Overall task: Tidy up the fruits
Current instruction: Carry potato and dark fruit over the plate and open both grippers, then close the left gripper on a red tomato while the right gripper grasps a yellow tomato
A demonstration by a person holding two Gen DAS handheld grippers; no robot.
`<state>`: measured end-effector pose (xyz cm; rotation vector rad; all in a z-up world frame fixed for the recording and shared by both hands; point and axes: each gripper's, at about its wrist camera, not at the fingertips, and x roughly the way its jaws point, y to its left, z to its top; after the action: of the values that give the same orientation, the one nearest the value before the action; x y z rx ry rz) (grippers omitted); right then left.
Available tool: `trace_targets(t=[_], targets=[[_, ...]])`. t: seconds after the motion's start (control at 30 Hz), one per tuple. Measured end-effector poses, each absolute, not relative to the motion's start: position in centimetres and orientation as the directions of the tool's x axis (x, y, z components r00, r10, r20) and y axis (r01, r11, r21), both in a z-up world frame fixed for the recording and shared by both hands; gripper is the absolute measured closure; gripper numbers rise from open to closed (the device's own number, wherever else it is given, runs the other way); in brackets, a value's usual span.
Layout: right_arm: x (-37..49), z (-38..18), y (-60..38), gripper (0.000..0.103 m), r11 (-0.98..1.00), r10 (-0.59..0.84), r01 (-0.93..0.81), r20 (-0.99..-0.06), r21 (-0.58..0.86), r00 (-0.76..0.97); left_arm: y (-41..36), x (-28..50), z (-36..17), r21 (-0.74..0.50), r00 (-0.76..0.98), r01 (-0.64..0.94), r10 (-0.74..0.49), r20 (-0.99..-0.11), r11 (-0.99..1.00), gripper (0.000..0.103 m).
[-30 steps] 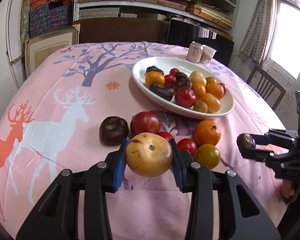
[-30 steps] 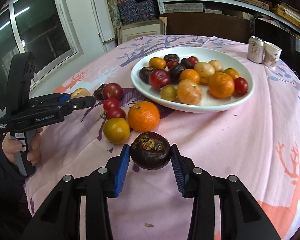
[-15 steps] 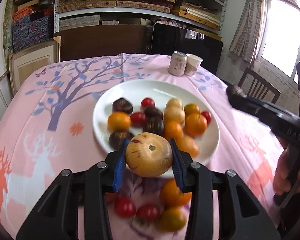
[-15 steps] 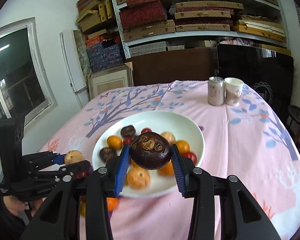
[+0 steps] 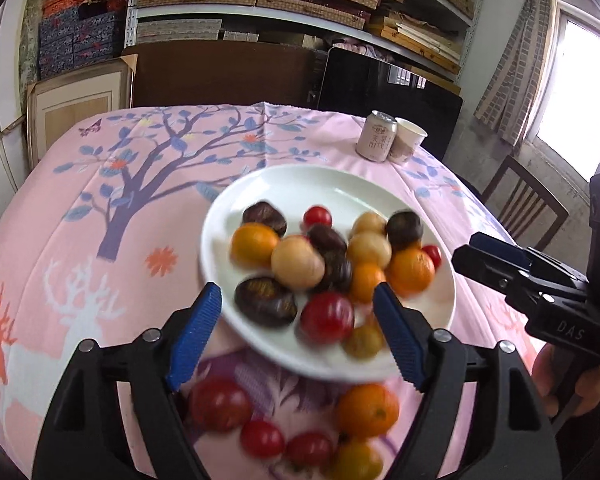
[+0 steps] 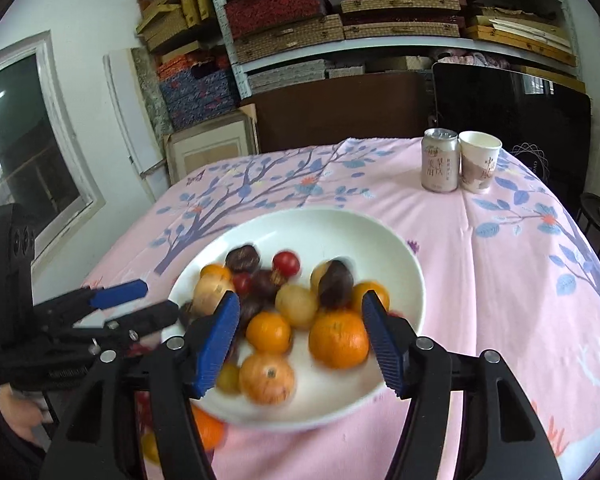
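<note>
- Left wrist view: left gripper (image 5: 298, 320) angled down over the near rim of the white plate (image 5: 220, 216); jaws spreading apart, nothing clamped between the blue pads (image 5: 196, 334).
- Pale yellow fruit (image 5: 297, 262) is blurred, sits among the pile on the plate, clear of both pads.
- Right gripper (image 5: 482, 252) enters from the right edge at plate height, held by a hand (image 5: 572, 384) low right; from here its jaws show side-on, gap hard to read.
- Plate load: oranges, red tomatoes, dark purple fruits, pale ones, all motion-blurred. Loose fruits (image 5: 364, 406) lie on the pink tablecloth (image 5: 60, 200) in front of the plate, under the gripper.
- Can (image 5: 377, 136) and paper cup (image 5: 408, 140) touch each other at the far right of the table.
- Right wrist view: right gripper (image 6: 296, 330) tilted down over the plate's (image 6: 400, 248) near half; jaws opening, pads (image 6: 216, 344) grip nothing.
- Dark purple fruit (image 6: 335, 282) blurred, in the plate beyond the pads, beside a pale fruit and above an orange (image 6: 339, 344).
- Left gripper (image 6: 152, 300) comes in from the left at the plate's left rim, fingers visibly parted, empty.
- A few fruits peek out below the plate's near-left rim on the cloth.
</note>
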<state>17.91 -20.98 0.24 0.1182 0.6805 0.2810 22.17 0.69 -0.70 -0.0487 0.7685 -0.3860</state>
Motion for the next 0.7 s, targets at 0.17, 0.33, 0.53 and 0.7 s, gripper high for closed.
trace_targets(t=[0.17,0.33,0.53,0.7], targets=[[13.2,-2.1,-16.5,0.039,0.906,0.378,-0.397,-0.699,0.147,0.606,4.6,17.4,-2.1,-0.170,0.657,0.306,-0.337,-0.674,0.937,0.013],[10.7,-4.6,-11.5,0.039,0.857,0.395,-0.502,-0.773,0.115,0.497,7.3,16.0,-4.8,-0.148,0.615,0.241,-0.269,-0.741,0.959,0.013],[11.6,-5.7,-9.2,0.045,0.868,0.388,-0.475,-0.793,0.143,0.470,7.6,15.4,-5.9,-0.136,0.595,0.243,-0.258,-0.761,0.960,0.013],[12.2,-6.4,-8.9,0.064,0.878,0.396,-0.448,-0.784,0.170,0.478,7.1,15.4,-6.2,-0.128,0.588,0.258,-0.261,-0.765,0.958,0.013]])
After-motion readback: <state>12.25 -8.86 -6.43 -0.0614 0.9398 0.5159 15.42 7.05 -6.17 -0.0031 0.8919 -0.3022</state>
